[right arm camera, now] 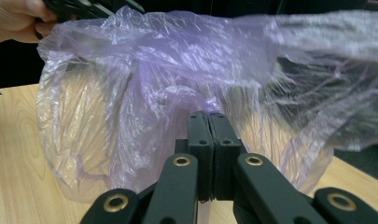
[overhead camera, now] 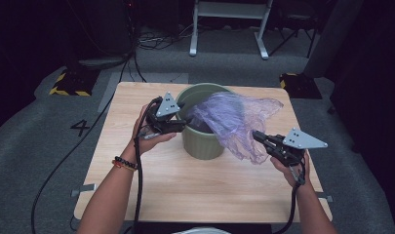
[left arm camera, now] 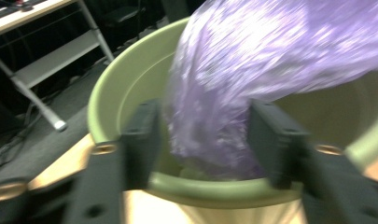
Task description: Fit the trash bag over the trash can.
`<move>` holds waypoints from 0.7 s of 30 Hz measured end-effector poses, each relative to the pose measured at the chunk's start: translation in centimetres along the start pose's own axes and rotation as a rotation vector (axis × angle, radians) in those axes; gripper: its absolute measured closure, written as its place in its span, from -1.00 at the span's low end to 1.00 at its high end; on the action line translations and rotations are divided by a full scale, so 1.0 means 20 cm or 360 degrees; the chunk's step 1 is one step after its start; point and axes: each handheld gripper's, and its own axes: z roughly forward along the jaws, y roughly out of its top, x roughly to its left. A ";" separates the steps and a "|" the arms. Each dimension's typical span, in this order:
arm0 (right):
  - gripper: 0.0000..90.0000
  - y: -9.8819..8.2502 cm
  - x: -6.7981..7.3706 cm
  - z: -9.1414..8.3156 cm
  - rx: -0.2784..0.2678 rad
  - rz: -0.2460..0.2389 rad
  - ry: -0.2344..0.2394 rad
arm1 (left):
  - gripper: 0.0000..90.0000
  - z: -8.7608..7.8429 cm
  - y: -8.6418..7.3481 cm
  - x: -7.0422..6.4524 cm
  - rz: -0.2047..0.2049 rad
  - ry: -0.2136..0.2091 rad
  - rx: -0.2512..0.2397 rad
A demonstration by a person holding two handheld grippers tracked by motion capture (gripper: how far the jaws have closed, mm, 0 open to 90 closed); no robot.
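Purple plastic bag [overhead camera: 234, 122] drapes over green bin [overhead camera: 201, 141]. Right gripper [overhead camera: 257, 136] clamps the bag's edge; left gripper [overhead camera: 181, 126] stands open at the rim, bag loose between jaws.

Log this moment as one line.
left tool: open at green bin rim | right tool: shut on purple bag

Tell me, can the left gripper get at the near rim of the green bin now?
Probably yes: the left gripper has open jaws right at the bin rim; only loose purple bag hangs between them.
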 end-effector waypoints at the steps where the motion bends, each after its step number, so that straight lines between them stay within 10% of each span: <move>1: 0.99 0.01 0.01 0.00 0.0005 -0.0009 0.0004 | -0.36 -0.01 0.01 -0.02 0.0015 -0.0018 0.0003; 10: 0.99 0.05 0.04 0.03 0.0014 -0.0070 -0.0002 | -0.62 -0.04 0.09 -0.21 0.0099 -0.0235 -0.0094; 21: 0.99 0.07 0.08 0.05 0.0026 -0.0132 -0.0004 | -0.45 0.04 0.18 -0.42 0.0196 -0.0329 -0.0088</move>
